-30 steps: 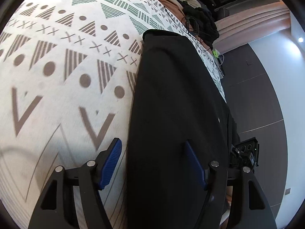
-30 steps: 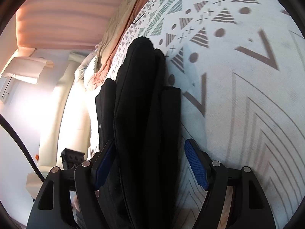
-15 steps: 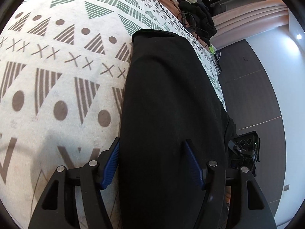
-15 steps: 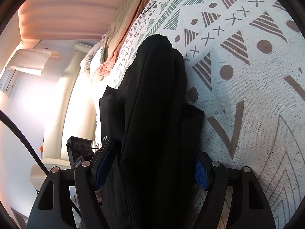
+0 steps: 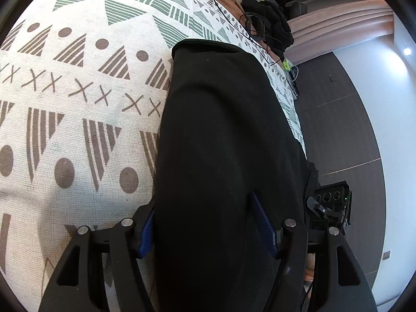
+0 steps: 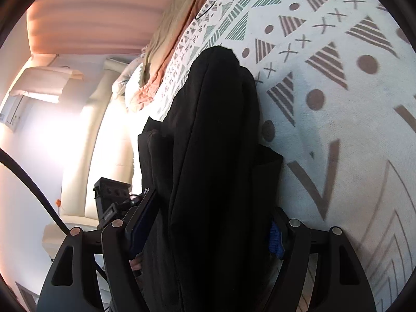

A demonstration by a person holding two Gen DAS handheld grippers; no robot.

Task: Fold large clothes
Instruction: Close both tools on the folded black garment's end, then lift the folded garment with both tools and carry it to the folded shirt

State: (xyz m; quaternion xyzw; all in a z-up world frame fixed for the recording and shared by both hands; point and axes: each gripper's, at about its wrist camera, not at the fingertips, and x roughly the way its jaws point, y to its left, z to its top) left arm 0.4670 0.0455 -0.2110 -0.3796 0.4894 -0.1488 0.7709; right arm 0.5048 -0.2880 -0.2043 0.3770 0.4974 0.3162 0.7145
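Observation:
A folded black garment (image 5: 221,135) lies on the patterned bedspread (image 5: 78,130). My left gripper (image 5: 205,226) straddles its near end, blue pads wide apart, with the cloth bulging between the jaws. In the right wrist view the same black garment (image 6: 215,143) shows as stacked folds on the bedspread (image 6: 338,104). My right gripper (image 6: 208,231) straddles that end too, jaws wide, its blue right pad (image 6: 275,236) partly hidden by cloth. Neither gripper is pinched shut on the cloth.
A dark pile of clothes with a cable (image 5: 265,23) lies at the bed's far end. Beige and orange bedding (image 6: 166,52) lies at the far side. The other gripper's body (image 5: 330,205) shows past the garment. Dark floor (image 5: 338,130) lies beside the bed.
Both grippers have pushed forward along the garment, so the cloth now sits deeper between the jaws and covers more of the pads. The jaws stay wide.

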